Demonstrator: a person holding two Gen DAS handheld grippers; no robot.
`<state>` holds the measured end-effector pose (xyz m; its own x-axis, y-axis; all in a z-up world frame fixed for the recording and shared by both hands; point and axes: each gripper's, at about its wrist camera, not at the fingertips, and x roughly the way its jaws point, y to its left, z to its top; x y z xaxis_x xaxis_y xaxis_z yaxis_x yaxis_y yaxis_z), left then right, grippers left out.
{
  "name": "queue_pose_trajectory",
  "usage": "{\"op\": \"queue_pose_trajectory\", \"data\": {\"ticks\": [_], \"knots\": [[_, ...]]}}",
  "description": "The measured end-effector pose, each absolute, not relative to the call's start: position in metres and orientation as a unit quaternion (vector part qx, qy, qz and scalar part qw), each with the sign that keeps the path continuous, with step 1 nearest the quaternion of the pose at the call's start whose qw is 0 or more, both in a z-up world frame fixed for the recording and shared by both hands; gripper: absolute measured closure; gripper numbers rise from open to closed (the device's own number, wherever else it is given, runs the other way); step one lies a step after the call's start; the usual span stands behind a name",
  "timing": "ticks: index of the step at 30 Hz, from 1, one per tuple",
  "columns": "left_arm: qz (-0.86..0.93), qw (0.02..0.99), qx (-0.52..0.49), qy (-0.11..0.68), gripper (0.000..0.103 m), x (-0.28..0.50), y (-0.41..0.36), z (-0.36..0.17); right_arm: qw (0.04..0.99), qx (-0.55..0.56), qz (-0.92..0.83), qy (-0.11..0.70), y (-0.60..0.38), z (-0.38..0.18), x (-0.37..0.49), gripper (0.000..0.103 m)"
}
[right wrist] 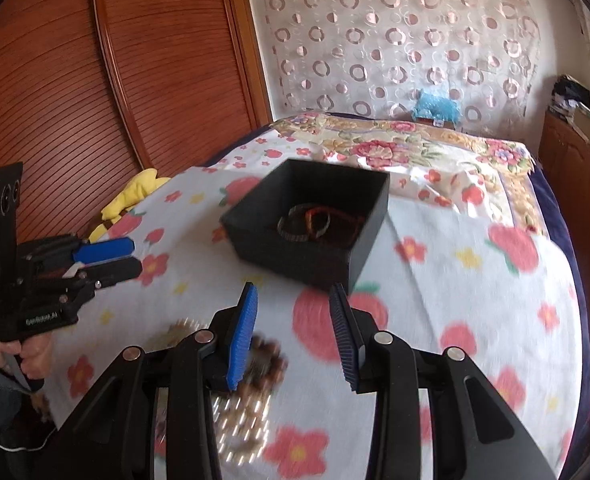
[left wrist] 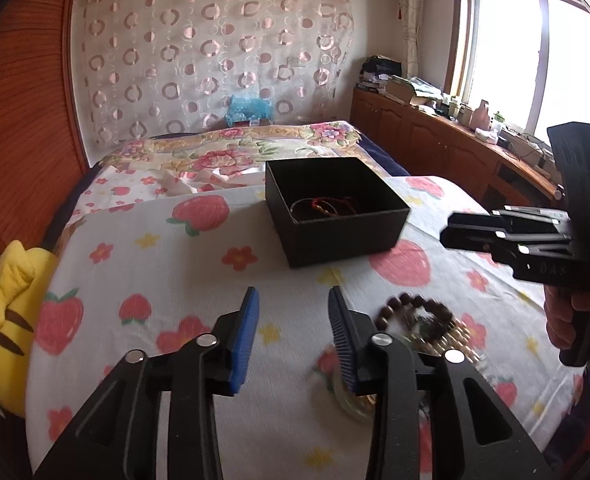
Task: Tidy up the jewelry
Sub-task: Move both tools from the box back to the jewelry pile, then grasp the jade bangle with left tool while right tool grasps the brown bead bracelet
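Bracelets (right wrist: 315,222) of metal and reddish cord lie in a square black cardboard box (left wrist: 337,210) on the strawberry-print blanket (left wrist: 175,264). Both the left gripper (left wrist: 293,334) and right gripper (right wrist: 293,334) stand released with nothing between their ribbed blue pads, above a blurred pile of brown wooden beads (left wrist: 423,314) just short of the box.

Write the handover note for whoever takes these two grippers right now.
Left gripper: open, nothing between its fingers, over the strawberry blanket.
Right gripper: open, empty too.
Black box: lid off, on the blanket ahead of both grippers.
Done: a few bracelets already lie inside the box.
Left: the pile of loose jewelry, with a dark bead bracelet on top, sits on the blanket near the fingers, between the two grippers. It is blurred, so I cannot count the pieces. Likely next: pick one up and carry it to the box.
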<state>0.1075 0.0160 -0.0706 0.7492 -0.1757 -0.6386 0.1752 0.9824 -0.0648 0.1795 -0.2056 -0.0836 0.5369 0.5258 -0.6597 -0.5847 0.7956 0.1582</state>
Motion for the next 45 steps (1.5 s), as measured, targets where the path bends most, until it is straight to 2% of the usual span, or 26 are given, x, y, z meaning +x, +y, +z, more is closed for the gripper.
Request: {"op": "queue_pose_trajectory", "data": {"ticks": [3,5,7,21,28,39,42,45], "knots": [[-0.094,0.936,0.008,0.339,0.048,0.094,0.010,-0.067,0.875,-0.032,0.316,0.365,-0.214,-0.086,0.157,0.063],[-0.087,0.938,0.017,0.336,0.028,0.088,0.007,-0.067,0.874,-0.027,0.316,0.367,-0.218,-0.088,0.146,0.063],[-0.085,0.936,0.023,0.339,0.025,0.084,0.003,-0.072,0.873,-0.031,0.316,0.369,-0.219,-0.093,0.136,0.063],[-0.133,0.903,0.047,0.406,0.022,0.088,-0.030,-0.114,0.882,-0.022,0.285,0.375,-0.230,-0.111,0.114,0.063],[-0.142,0.885,0.018,0.442,0.022,0.102,-0.032,-0.126,0.881,-0.008,0.286,0.376,-0.238,-0.115,0.108,0.063],[-0.143,0.884,0.014,0.444,0.022,0.111,-0.037,-0.128,0.880,-0.005,0.283,0.381,-0.242,-0.120,0.108,0.063],[-0.153,0.884,-0.001,0.442,0.033,0.110,-0.033,-0.129,0.879,-0.007,0.284,0.384,-0.240,-0.122,0.108,0.063],[-0.150,0.886,0.005,0.438,0.034,0.109,-0.032,-0.128,0.878,-0.009,0.285,0.385,-0.238,-0.122,0.107,0.063]]}}
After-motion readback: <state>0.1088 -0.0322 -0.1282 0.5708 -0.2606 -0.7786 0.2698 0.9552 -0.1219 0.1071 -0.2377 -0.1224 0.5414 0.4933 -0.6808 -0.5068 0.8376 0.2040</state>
